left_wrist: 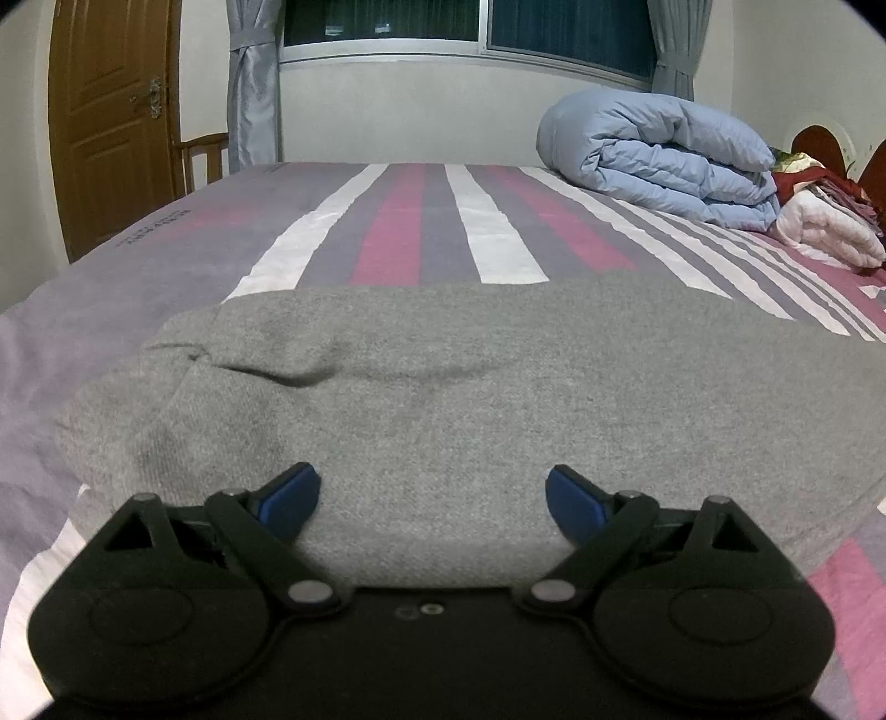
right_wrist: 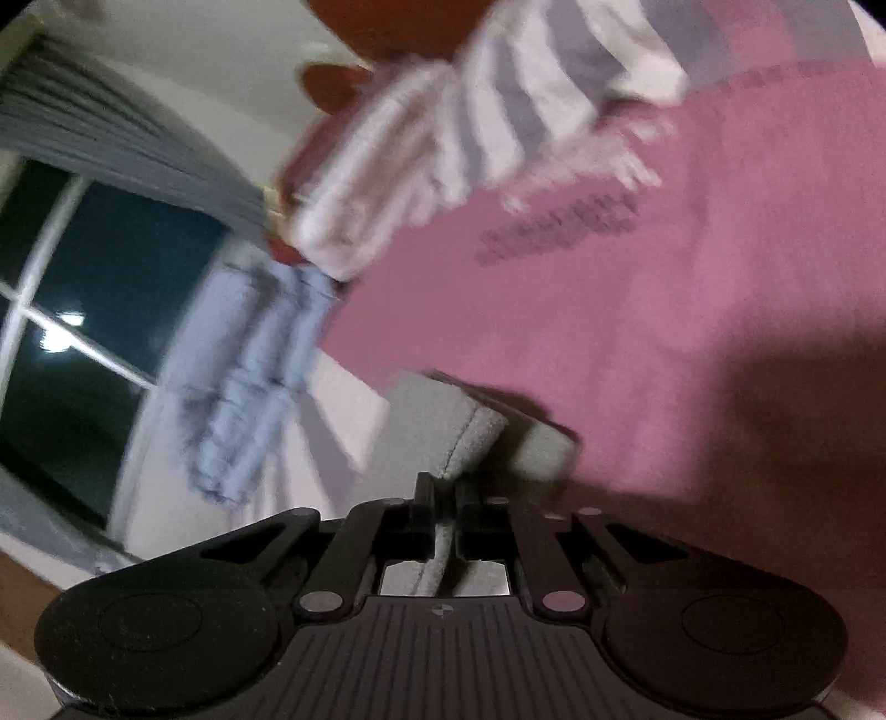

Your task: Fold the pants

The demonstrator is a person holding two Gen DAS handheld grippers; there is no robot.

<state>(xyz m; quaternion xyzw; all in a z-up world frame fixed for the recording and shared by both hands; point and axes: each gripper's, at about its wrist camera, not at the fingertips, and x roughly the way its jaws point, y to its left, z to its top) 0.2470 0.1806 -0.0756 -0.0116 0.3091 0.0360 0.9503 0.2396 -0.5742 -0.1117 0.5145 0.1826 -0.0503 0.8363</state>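
Grey knit pants [left_wrist: 443,399] lie folded across the striped bed sheet [left_wrist: 398,221] in the left wrist view. My left gripper [left_wrist: 432,501] is open, its blue fingertips [left_wrist: 290,501] spread wide over the near edge of the pants. In the right wrist view my right gripper [right_wrist: 443,498] is shut on a grey cuffed end of the pants [right_wrist: 448,426] and holds it lifted above the pink part of the sheet [right_wrist: 637,332]. That view is tilted and blurred by motion.
A rolled blue duvet [left_wrist: 659,160] and folded white and red bedding [left_wrist: 825,221] lie at the bed's far right. A wooden door [left_wrist: 111,122], a chair [left_wrist: 202,158], curtains and a window [left_wrist: 470,27] stand beyond the bed.
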